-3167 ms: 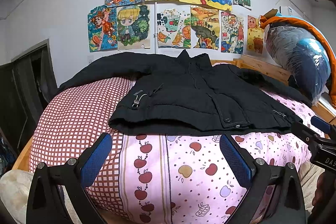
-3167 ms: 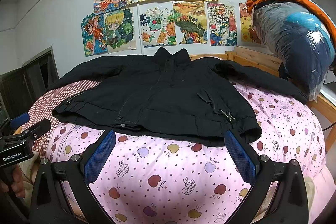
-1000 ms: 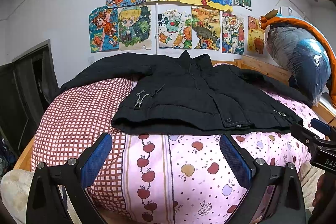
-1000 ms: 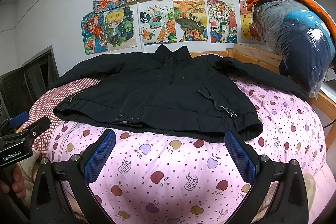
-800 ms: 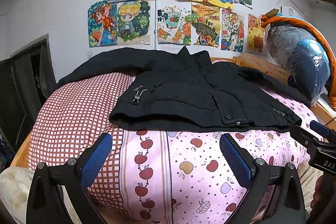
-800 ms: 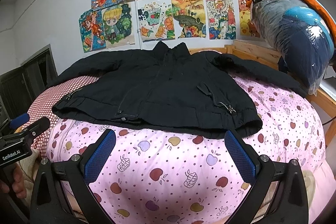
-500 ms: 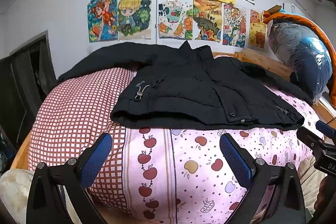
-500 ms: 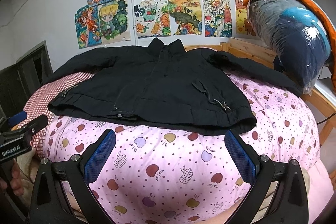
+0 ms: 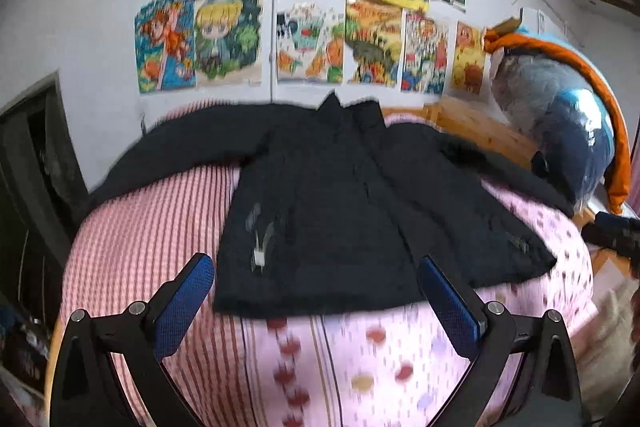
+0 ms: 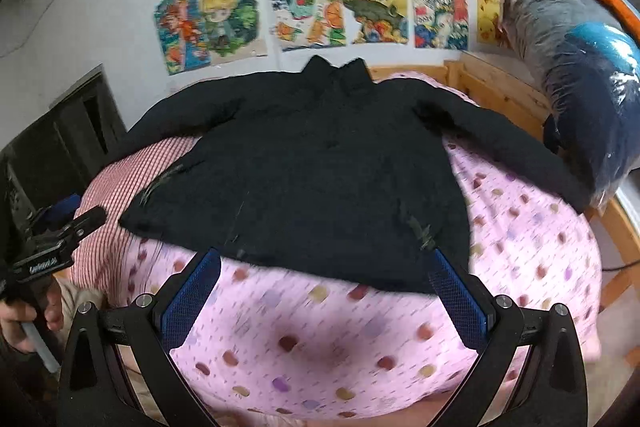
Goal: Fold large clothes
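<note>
Bedding bundle in clear plastic bag, black jacket spread on bed

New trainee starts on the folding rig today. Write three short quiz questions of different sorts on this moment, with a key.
1. True or false: the black jacket lies spread flat on the pink bedspread, sleeves out to both sides.
2. Multiple choice: the right claw is (a) shut on the hem, (b) open and holding nothing, (c) out of view.
3. Fill in: in the left wrist view, the left claw is open just short of the jacket's ____ edge.

Key: 1 true; 2 b; 3 bottom (the hem).
</note>
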`<action>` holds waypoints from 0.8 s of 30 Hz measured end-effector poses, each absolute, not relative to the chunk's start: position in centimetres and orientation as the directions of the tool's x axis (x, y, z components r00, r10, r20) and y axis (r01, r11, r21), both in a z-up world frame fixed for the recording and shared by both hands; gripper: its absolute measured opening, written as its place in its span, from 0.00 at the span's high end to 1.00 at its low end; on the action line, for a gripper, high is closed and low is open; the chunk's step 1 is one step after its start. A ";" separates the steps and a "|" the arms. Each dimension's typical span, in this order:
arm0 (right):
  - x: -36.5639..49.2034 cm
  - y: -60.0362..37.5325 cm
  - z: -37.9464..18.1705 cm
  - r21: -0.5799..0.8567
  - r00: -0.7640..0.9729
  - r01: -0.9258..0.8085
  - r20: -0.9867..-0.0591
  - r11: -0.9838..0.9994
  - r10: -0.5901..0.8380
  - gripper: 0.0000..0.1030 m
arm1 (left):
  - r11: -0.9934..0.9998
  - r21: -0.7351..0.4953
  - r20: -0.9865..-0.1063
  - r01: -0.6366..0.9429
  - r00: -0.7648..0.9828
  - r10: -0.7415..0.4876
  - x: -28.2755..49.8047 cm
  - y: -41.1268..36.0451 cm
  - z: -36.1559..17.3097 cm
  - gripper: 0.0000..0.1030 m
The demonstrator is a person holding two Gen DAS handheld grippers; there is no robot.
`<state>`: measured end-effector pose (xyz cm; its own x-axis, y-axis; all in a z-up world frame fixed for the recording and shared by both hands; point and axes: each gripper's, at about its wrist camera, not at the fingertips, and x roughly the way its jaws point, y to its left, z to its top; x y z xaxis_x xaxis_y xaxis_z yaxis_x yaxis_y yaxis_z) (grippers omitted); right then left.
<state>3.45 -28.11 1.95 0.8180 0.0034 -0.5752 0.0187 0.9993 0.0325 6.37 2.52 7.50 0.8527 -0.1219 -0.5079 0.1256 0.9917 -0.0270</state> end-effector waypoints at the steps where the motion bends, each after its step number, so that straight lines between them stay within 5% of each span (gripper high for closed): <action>1: 4.4 -28.7 3.0 0.028 0.811 0.048 -0.584 0.998 -0.023 0.01 | 0.991 -0.022 -0.497 0.129 0.859 -0.123 7.1 2.4 8.2 0.00; 10: 15.4 -34.9 9.3 0.078 0.753 0.235 -0.645 0.969 -0.131 0.01 | 0.988 0.079 -0.434 0.134 0.897 -0.087 13.7 -1.0 11.8 0.00; 24: 29.6 -42.3 6.4 0.027 0.695 0.336 -0.682 0.942 -0.229 0.01 | 0.950 0.281 -0.456 0.138 0.890 0.006 25.4 -7.4 10.4 0.00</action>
<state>29.58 -42.29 6.39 0.6952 -0.2285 -0.6815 0.3358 0.9416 0.0268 25.44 -7.41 10.42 0.8898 0.0062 -0.4563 0.1376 0.9497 0.2813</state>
